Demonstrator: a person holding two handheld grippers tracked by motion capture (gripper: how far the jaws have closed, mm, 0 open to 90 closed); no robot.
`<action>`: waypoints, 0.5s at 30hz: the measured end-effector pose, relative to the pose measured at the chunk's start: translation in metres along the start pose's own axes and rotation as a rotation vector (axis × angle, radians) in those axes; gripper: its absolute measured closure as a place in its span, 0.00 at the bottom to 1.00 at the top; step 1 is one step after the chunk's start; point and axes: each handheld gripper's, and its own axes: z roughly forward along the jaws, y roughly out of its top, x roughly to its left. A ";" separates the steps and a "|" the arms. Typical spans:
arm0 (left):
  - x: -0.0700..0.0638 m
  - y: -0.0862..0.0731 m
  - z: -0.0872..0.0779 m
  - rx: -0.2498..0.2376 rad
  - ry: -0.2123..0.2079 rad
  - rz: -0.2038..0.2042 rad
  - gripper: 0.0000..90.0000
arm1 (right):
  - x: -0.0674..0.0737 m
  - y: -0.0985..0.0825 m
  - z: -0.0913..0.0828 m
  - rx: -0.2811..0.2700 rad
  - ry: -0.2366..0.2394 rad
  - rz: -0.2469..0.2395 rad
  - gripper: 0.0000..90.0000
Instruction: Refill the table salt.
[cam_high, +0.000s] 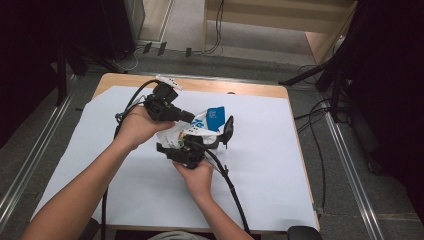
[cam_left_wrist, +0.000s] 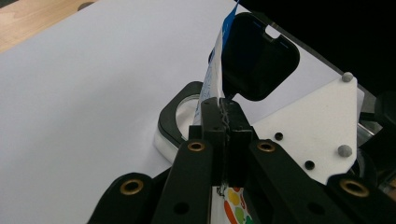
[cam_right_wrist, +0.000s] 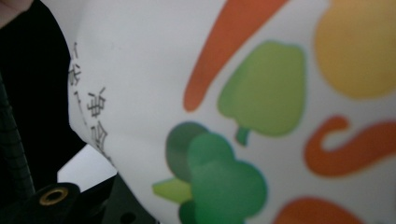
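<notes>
i'm looking down on the table (cam_high: 280, 200), covered with a white sheet (cam_high: 260, 165), and both of my grippers meet over its middle on one thing — a white plastic bag (cam_high: 197, 127) with blue print near its top and coloured vegetable drawings on its side.

the left gripper (cam_high: 189, 117) comes in from the upper left, the left hand (cam_high: 136, 125) wrapped around its body. in the left gripper view its two jaws are pressed together on a thin edge of the bag (cam_left_wrist: 212, 77), which rises upright from between the pads (cam_left_wrist: 212, 116); so that claw is clamped on the bag's edge.

the right gripper (cam_high: 200, 145) sits just below the bag, held in the right hand (cam_high: 197, 177) with its cable (cam_high: 232, 192) trailing back toward me. one black jaw stands up at the bag's right side, another lies at its lower left, so the bag sits between them. in the right gripper view the printed side of the bag (cam_right_wrist: 243, 112) is right up against the camera — a green pepper, broccoli, orange shapes, some black lettering. i cannot tell whether those pads actually press on the bag or just flank it.

the bag is held up off the sheet between the two grippers, crumpled, with its blue-printed end pointing away from me.
</notes>
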 end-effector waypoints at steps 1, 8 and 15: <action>0.000 0.000 0.000 -0.001 -0.004 0.003 1.00 | 0.000 0.000 0.000 0.003 -0.005 -0.007 0.67; 0.002 -0.005 -0.004 -0.006 -0.023 0.005 1.00 | 0.001 -0.001 -0.004 0.039 -0.049 -0.090 0.69; 0.002 -0.006 -0.003 -0.010 -0.036 0.011 0.98 | 0.003 0.000 -0.007 0.058 -0.079 -0.148 0.71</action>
